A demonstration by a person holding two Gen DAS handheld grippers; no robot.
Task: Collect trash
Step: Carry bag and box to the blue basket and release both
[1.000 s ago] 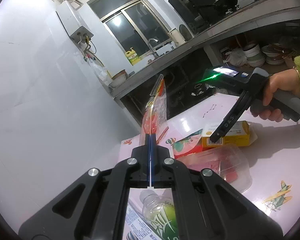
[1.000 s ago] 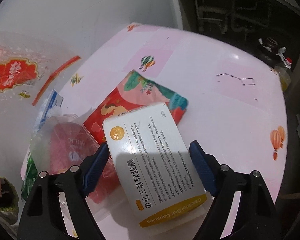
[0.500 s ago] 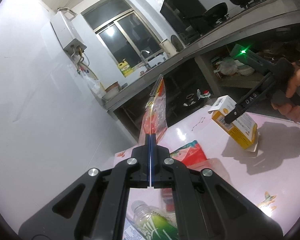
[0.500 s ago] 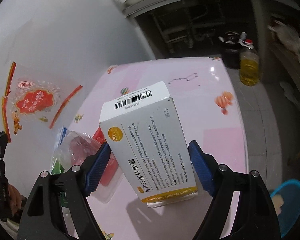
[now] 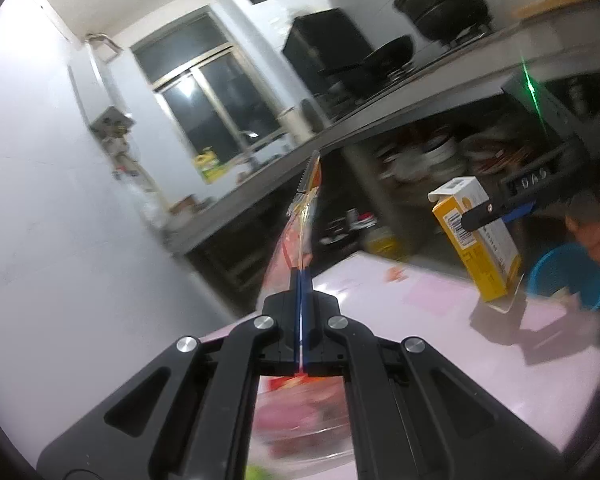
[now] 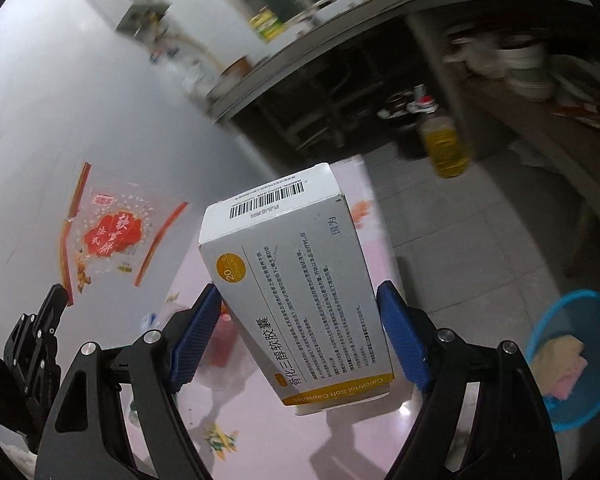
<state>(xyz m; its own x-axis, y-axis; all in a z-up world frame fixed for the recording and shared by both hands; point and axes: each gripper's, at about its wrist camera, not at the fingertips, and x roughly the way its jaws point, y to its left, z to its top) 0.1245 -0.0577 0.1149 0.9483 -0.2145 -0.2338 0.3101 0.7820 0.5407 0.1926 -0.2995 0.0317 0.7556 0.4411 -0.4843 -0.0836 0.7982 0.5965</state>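
One glossy pink table (image 6: 340, 432) lies below both grippers. Beside it on the floor stands a blue mesh waste basket (image 6: 572, 396). The right gripper (image 6: 300, 344) clamps a white-and-yellow cardboard medicine box (image 6: 300, 280) above the table edge; the left gripper's (image 5: 302, 280) fingers pinch a clear red-printed plastic bag (image 5: 300, 220).

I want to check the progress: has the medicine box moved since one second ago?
Yes. The medicine box lay flat on the pink table; now the right gripper holds it lifted above the table, toward the blue basket.

White-and-yellow cardboard medicine box (image 6: 300, 280) is showing black barcode stripes; clear plastic wrapper (image 6: 108, 236) is flashing red print; blue mesh bin (image 6: 572, 352) is glowing.
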